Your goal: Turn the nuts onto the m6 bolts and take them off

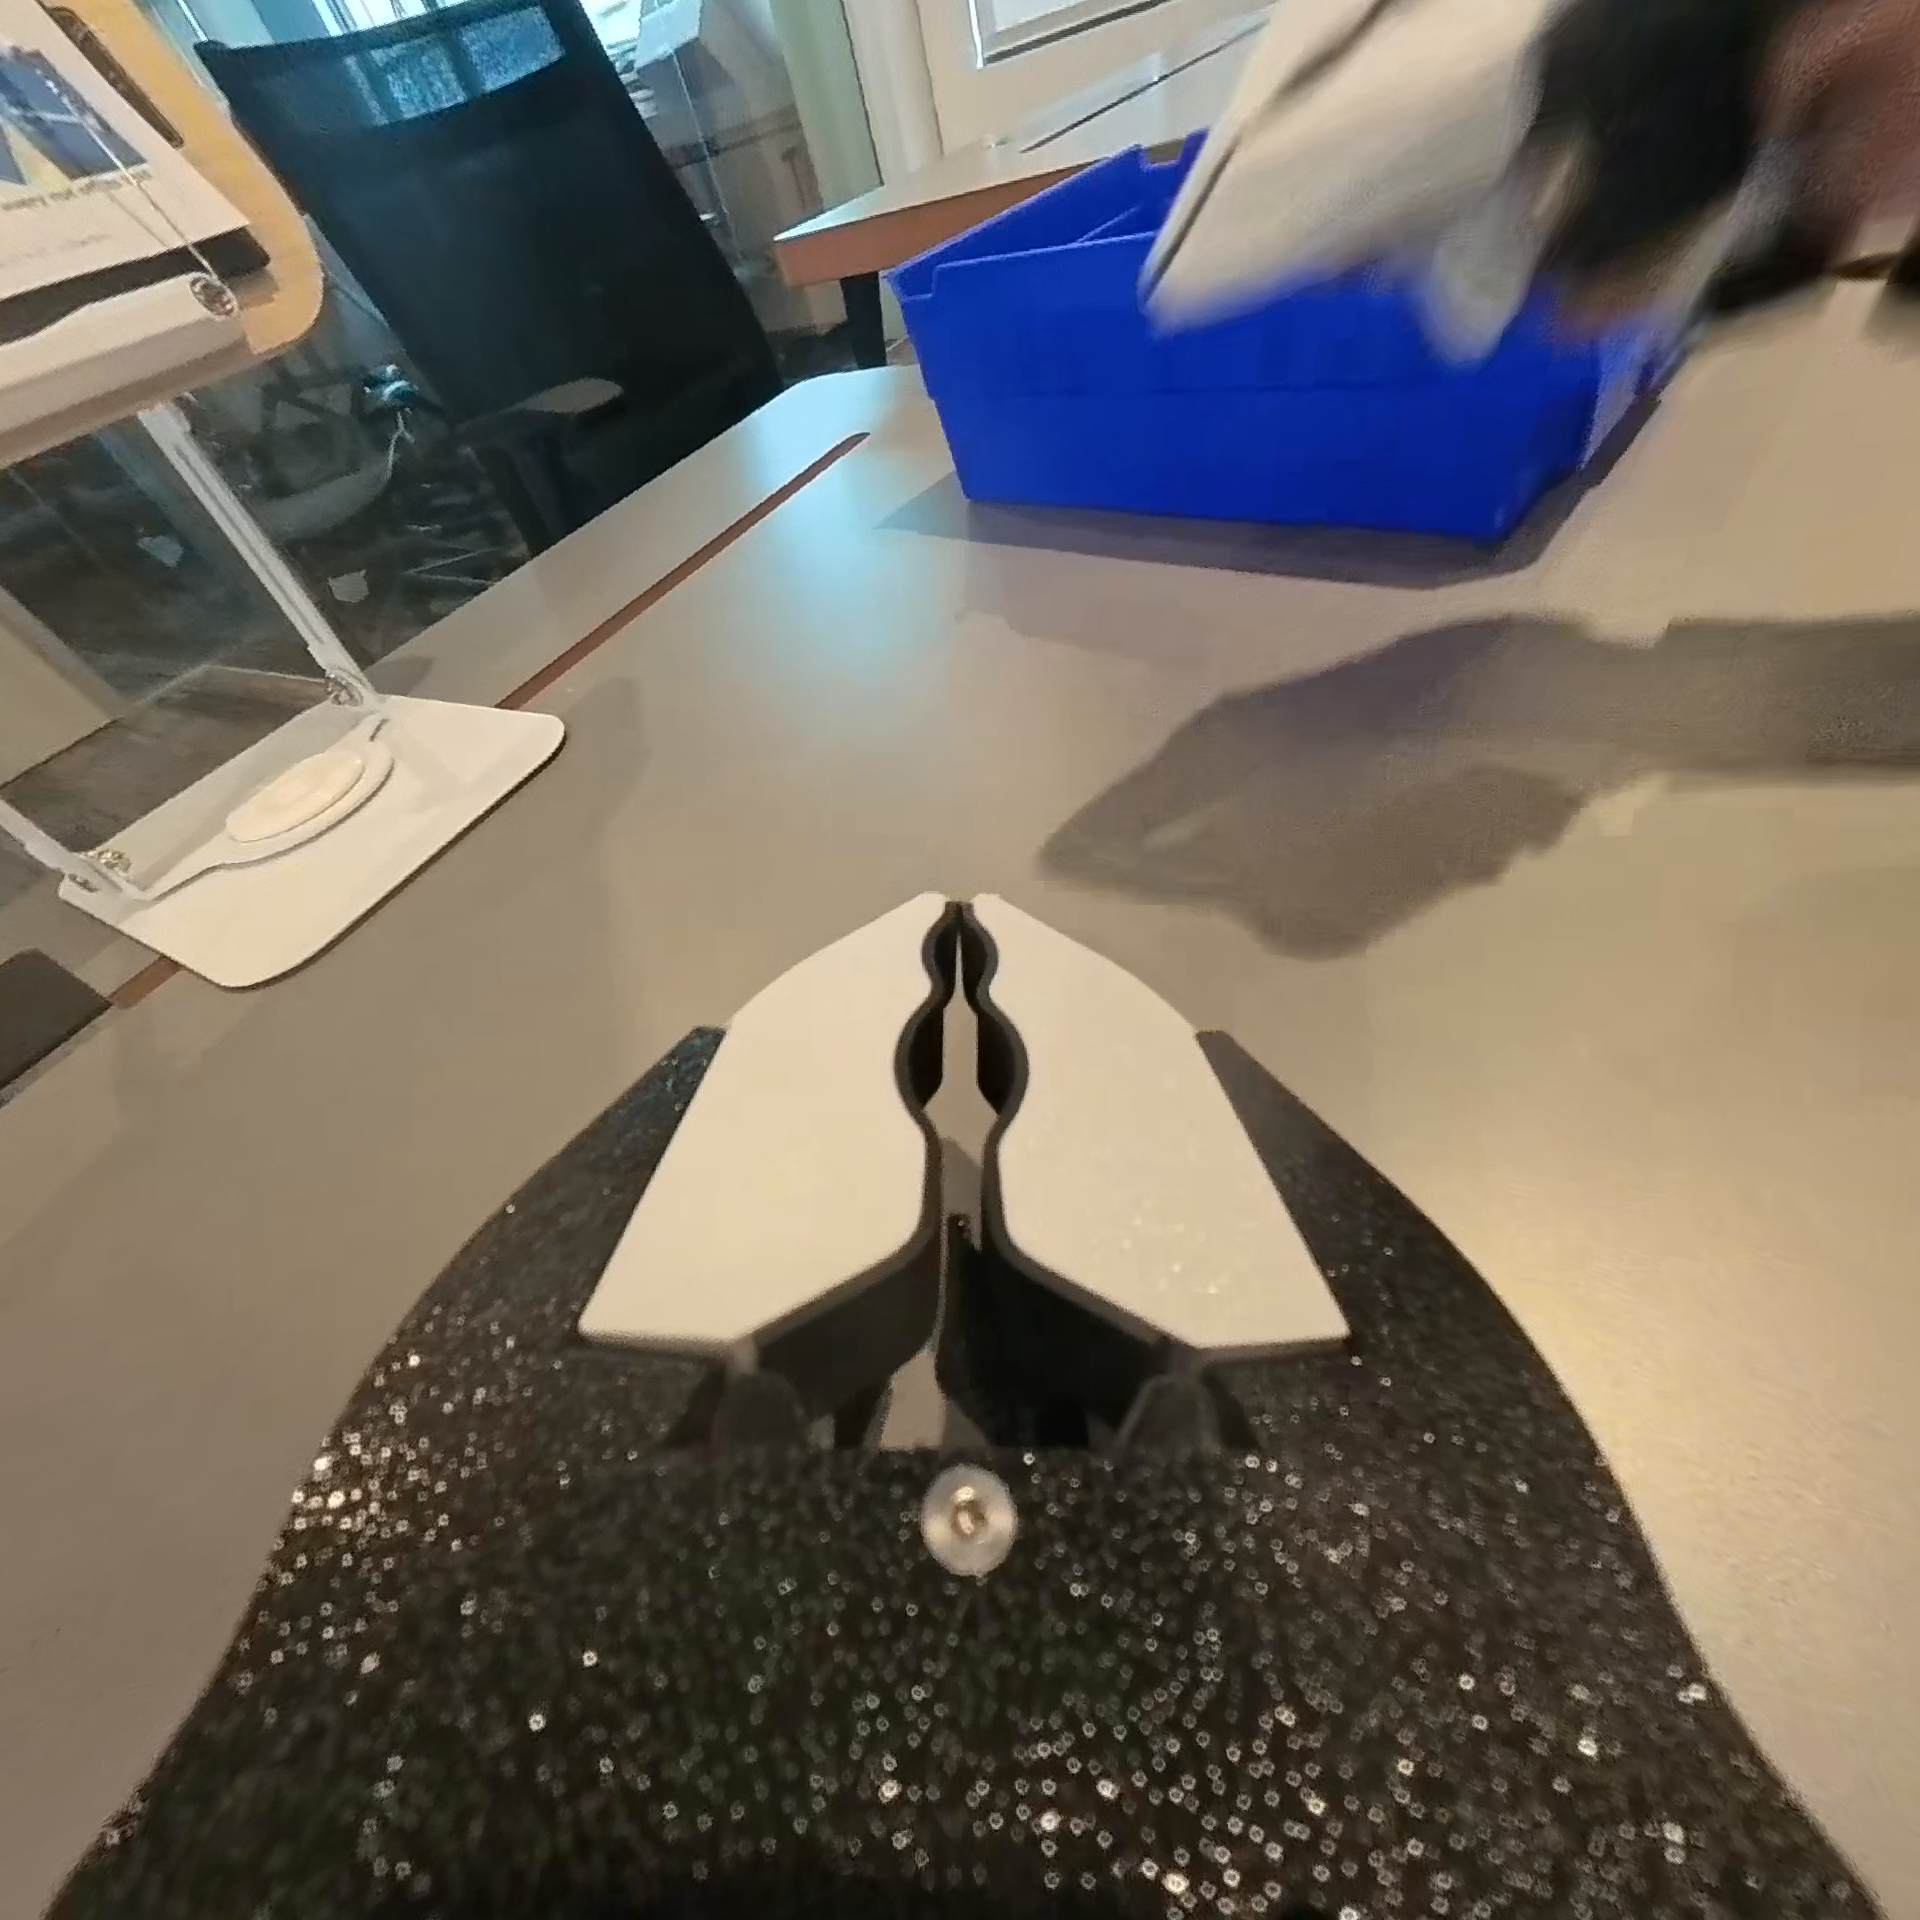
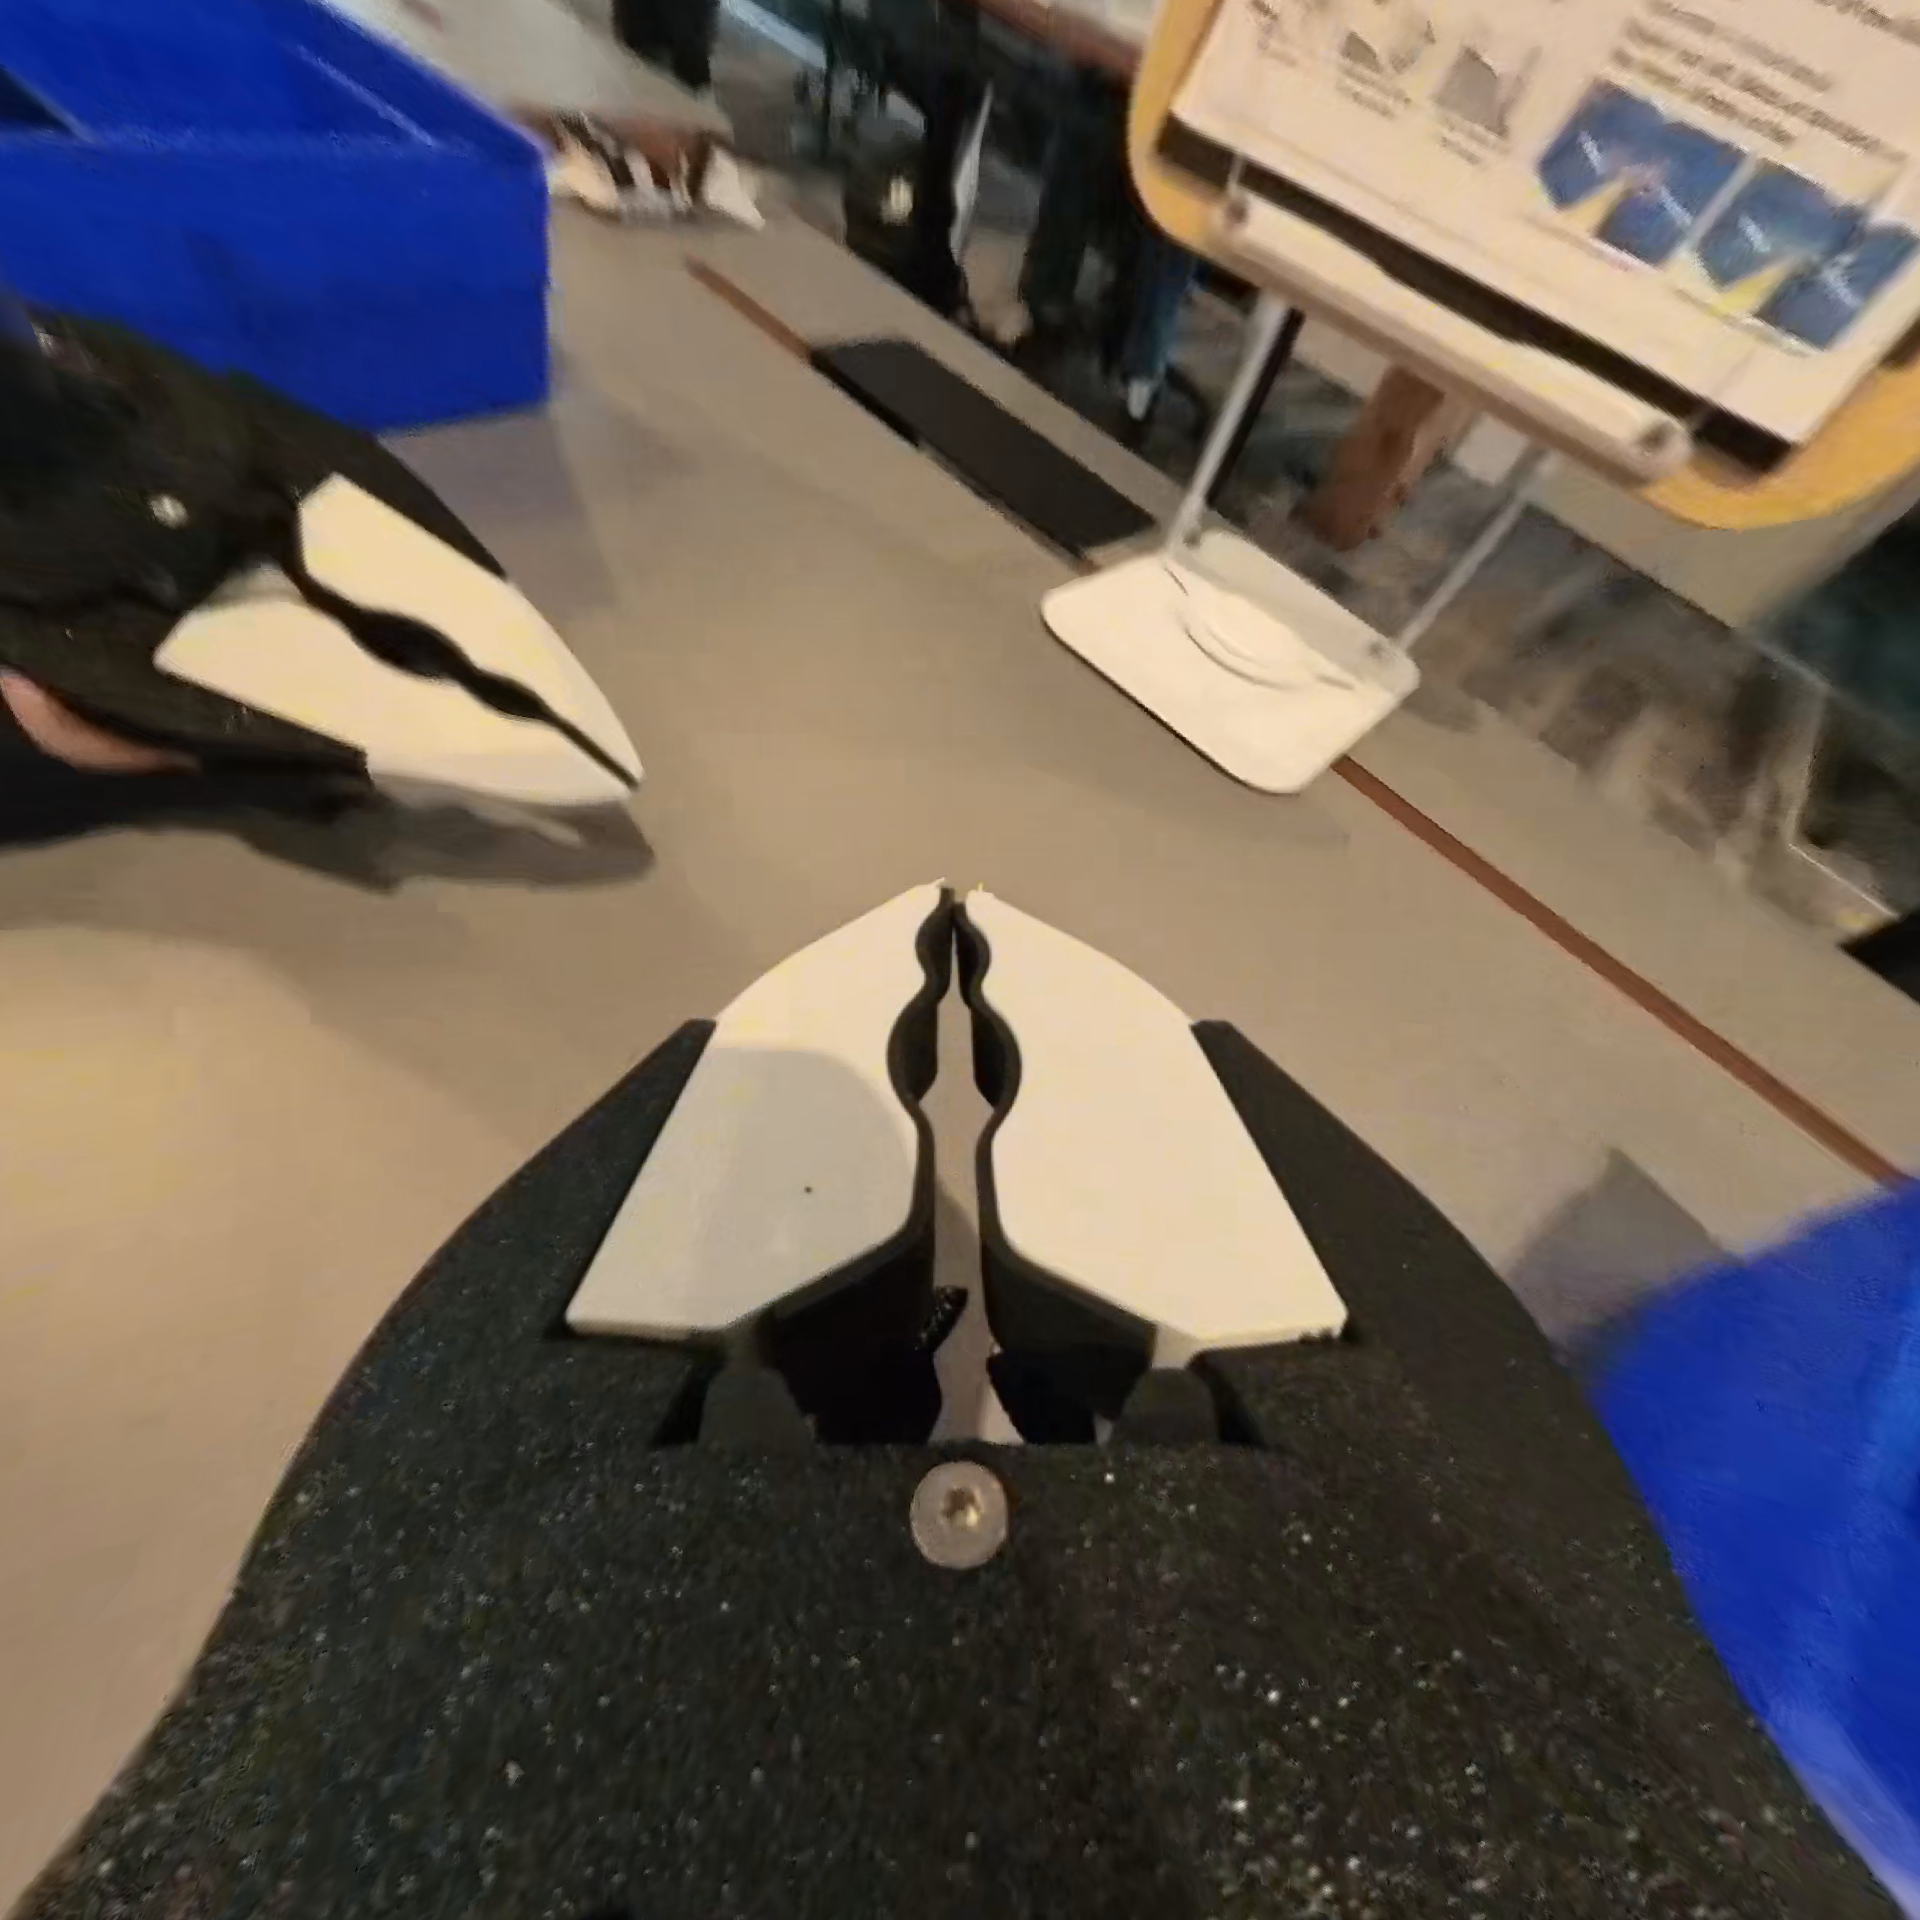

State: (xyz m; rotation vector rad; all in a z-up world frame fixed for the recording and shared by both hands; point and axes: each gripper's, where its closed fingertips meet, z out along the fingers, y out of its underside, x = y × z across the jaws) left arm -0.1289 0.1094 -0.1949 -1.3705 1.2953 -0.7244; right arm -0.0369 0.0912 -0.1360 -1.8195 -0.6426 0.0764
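My left gripper point(image 1: 961, 906) is shut with nothing between its white fingers, low over the grey table point(image 1: 727, 790). It also shows at the left of the right wrist view point(image 2: 629, 774), shut, close to the table. My right gripper point(image 2: 956, 891) is shut with nothing between its fingers, above the table. In the left wrist view the right gripper point(image 1: 1174, 301) is a blurred shape at the upper right, over the blue bin point(image 1: 1247, 426). No nuts or bolts show in either view.
The blue bin also shows at the upper left of the right wrist view point(image 2: 270, 239). A second blue shape point(image 2: 1787, 1475) is at the right edge. A sign stand with a white base point(image 1: 312, 831) point(image 2: 1236, 665) stands near the table edge. A black chair point(image 1: 499, 249) is behind. The grippers' ends are close to 12 cm from one another.
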